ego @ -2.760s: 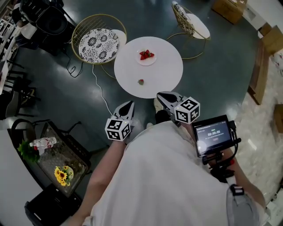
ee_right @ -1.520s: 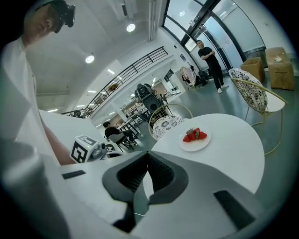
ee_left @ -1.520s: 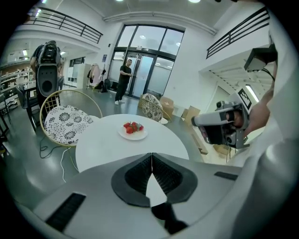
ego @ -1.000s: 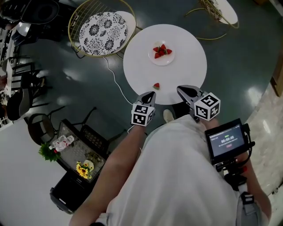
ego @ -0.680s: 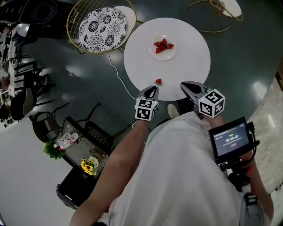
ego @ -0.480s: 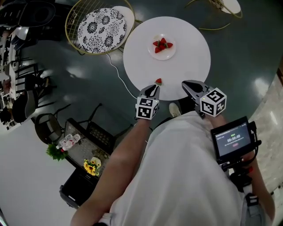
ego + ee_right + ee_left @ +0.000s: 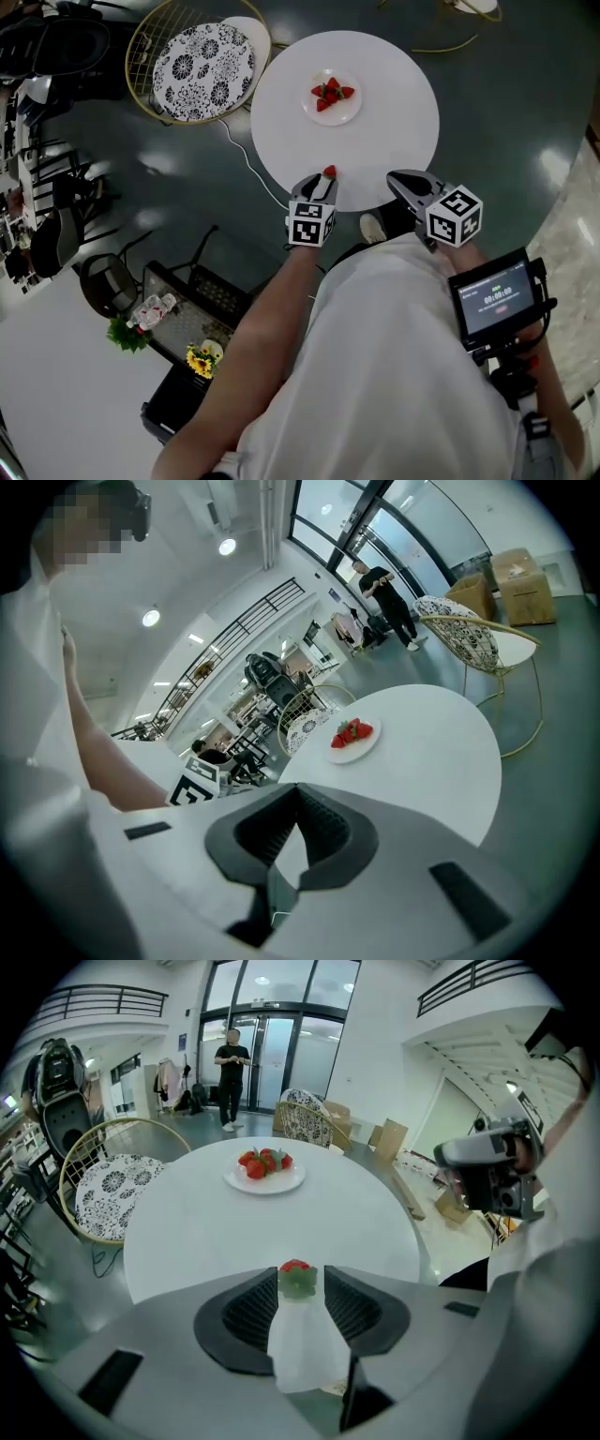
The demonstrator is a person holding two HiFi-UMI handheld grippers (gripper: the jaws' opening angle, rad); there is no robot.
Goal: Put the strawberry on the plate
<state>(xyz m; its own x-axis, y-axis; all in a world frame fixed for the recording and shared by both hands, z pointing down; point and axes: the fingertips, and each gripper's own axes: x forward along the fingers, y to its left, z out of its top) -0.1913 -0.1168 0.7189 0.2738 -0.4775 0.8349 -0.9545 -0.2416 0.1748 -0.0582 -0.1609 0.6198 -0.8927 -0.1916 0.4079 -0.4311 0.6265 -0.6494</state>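
Observation:
A lone red strawberry with a green cap lies near the front edge of the round white table. My left gripper has its tips down at it. In the left gripper view the strawberry sits between the tips; the jaws have just been opening and stand apart on either side of it. Farther back, a small white plate holds several strawberries; its rim also shows in both gripper views. My right gripper hovers at the table's front edge, jaws closed, nothing in them.
A wire chair with a patterned cushion stands left of the table, and a white cable runs across the dark floor. A handheld screen sits by my right arm. A person stands far off by the glass doors.
My left gripper has moved forward and down to the lone strawberry, which now sits at its tips. The right gripper has stayed by the table's front edge.

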